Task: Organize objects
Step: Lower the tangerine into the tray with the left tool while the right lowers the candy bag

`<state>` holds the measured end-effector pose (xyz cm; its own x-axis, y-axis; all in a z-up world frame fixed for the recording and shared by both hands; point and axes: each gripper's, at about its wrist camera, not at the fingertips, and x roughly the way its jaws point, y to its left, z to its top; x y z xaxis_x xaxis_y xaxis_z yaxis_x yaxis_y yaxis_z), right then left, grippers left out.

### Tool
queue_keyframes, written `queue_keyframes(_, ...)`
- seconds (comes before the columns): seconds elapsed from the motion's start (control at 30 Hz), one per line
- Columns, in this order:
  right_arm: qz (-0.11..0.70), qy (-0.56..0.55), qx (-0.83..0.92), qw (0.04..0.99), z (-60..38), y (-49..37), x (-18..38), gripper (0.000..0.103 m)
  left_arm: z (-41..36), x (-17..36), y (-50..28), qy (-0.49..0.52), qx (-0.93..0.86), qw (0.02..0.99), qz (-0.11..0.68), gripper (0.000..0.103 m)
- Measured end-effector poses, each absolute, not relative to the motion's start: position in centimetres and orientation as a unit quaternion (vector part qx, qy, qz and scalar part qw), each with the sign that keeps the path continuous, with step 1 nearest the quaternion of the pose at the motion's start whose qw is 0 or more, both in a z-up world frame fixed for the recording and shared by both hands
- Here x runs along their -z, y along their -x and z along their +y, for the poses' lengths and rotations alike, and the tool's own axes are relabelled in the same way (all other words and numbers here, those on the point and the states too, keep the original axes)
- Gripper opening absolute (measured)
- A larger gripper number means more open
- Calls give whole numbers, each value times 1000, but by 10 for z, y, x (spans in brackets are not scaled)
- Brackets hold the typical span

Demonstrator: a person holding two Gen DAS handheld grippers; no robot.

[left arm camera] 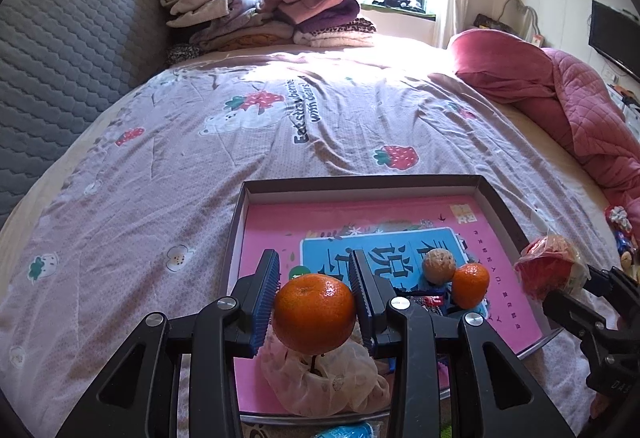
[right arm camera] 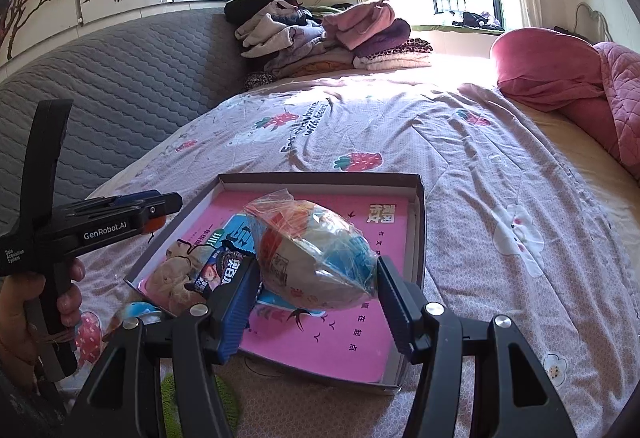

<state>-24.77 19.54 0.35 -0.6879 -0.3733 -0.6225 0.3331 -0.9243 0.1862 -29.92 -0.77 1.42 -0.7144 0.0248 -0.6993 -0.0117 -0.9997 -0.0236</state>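
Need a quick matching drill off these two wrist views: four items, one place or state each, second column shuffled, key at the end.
Things:
1. large orange
2. clear-wrapped snack bag
3. small orange
4. folded clothes

Places:
A. piled at the far end of the bed
B. clamped in the right gripper
C. lying in the box
D. clamped in the left gripper

Pairs: 1-D, 2-B, 3-C, 4-A

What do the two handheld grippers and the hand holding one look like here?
Both are black plastic. The left gripper and right gripper each have ribbed pads, one blue and one black, silver bolts at the finger pivots, and triangular cut-outs in the arms. The left one's side reads GenRobot.AI in white. A bare hand grips its handle; no sleeve shows.
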Motion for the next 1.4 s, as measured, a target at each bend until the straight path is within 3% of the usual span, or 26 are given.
queue_keyframes(1.4,14,-407,897,173,178,260,41,59,-3,36,350,464,-886,13,-6,37)
